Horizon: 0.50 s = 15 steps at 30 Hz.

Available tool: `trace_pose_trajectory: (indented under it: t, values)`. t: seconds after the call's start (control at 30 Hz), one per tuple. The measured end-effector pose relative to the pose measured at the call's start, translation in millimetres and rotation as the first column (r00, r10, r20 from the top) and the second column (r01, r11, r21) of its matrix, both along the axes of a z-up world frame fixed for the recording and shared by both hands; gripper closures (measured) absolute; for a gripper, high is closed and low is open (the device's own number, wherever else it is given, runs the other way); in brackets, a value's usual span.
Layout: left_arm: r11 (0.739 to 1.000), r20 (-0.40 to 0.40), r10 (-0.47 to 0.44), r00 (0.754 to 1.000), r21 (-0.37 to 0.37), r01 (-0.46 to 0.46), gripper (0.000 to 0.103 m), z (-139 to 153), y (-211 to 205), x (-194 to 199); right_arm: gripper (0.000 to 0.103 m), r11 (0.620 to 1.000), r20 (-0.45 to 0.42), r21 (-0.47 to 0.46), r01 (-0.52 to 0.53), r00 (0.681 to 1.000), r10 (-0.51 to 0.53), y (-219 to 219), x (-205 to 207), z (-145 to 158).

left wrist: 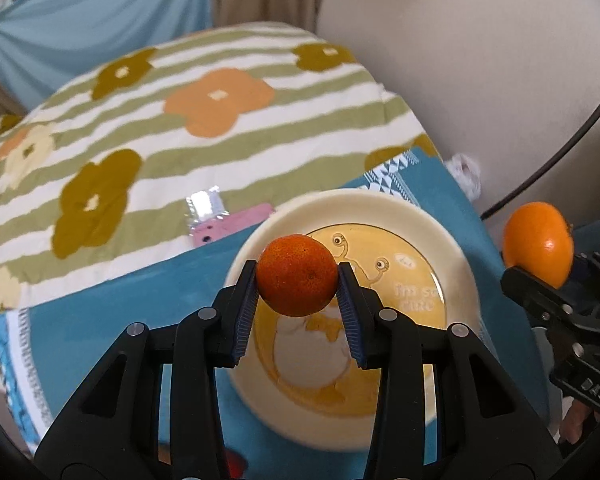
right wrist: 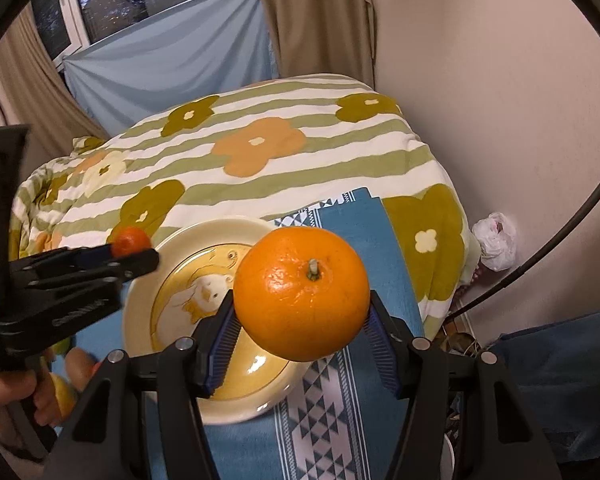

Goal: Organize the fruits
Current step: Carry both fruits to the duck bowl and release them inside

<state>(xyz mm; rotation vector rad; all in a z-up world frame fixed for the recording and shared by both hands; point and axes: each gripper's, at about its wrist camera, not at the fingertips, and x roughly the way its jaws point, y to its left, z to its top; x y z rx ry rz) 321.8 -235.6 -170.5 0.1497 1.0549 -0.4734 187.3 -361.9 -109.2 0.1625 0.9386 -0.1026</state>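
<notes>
My left gripper [left wrist: 297,280] is shut on a small dark-orange mandarin [left wrist: 297,275] and holds it above the near rim of a cream plate with a yellow cartoon centre [left wrist: 456,240]. My right gripper [right wrist: 302,312] is shut on a large bright orange [right wrist: 302,294], stem up, held above the plate's right edge [right wrist: 188,236]. In the left wrist view the right gripper [left wrist: 540,280] with the large orange [left wrist: 538,246] shows at the far right. In the right wrist view the left gripper [right wrist: 130,254] with the mandarin [right wrist: 131,241] shows at the left. The plate holds no fruit.
The plate sits on a blue patterned cloth [right wrist: 324,412] over a striped flowered blanket [left wrist: 228,92]. A pink phone [left wrist: 232,226] and a foil wrapper [left wrist: 204,206] lie behind the plate. A wall [right wrist: 500,80] and a black cable [right wrist: 572,236] are at the right.
</notes>
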Motion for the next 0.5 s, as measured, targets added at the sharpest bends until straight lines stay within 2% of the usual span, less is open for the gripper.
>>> trace_pose_trajectory:
  t: [0.13, 0.27, 0.3, 0.33, 0.37, 0.4, 0.5]
  values:
    - [0.999, -0.026, -0.036, 0.999, 0.018, 0.036, 0.06, -14, -11, 11, 0.047, 1.0, -0.011, 0.016, 0.012, 1.0, -0.012, -4, 9, -10]
    - [0.998, -0.036, -0.052, 0.998, 0.019, 0.053, 0.058, -15, -12, 15, 0.047, 1.0, -0.015, 0.02, 0.018, 1.0, -0.018, -5, 11, -13]
    - [0.998, -0.027, -0.054, 0.998, 0.027, 0.054, 0.047, -14, -11, 15, 0.047, 1.0, -0.015, 0.022, 0.02, 1.0, -0.02, -5, 12, -13]
    - [0.998, -0.009, -0.05, 0.999, 0.04, 0.05, 0.02, -11, -10, 15, 0.047, 0.999, -0.015, 0.033, 0.023, 1.0, -0.022, -7, 12, -13]
    - [0.998, 0.009, -0.045, 0.999, 0.046, 0.044, 0.007, -8, -7, 14, 0.047, 0.999, -0.016, 0.039, 0.025, 1.0, -0.025, -8, 12, -13]
    - [0.998, 0.031, -0.038, 0.999, 0.042, 0.037, 0.0, -3, -3, 12, 0.047, 0.999, -0.016, 0.041, 0.028, 0.999, -0.027, -9, 13, -13]
    - [0.999, 0.059, -0.029, 0.998, 0.032, 0.027, 0.0, 8, 9, 9, 0.047, 0.999, -0.019, 0.03, 0.024, 1.0, -0.023, -9, 13, -13]
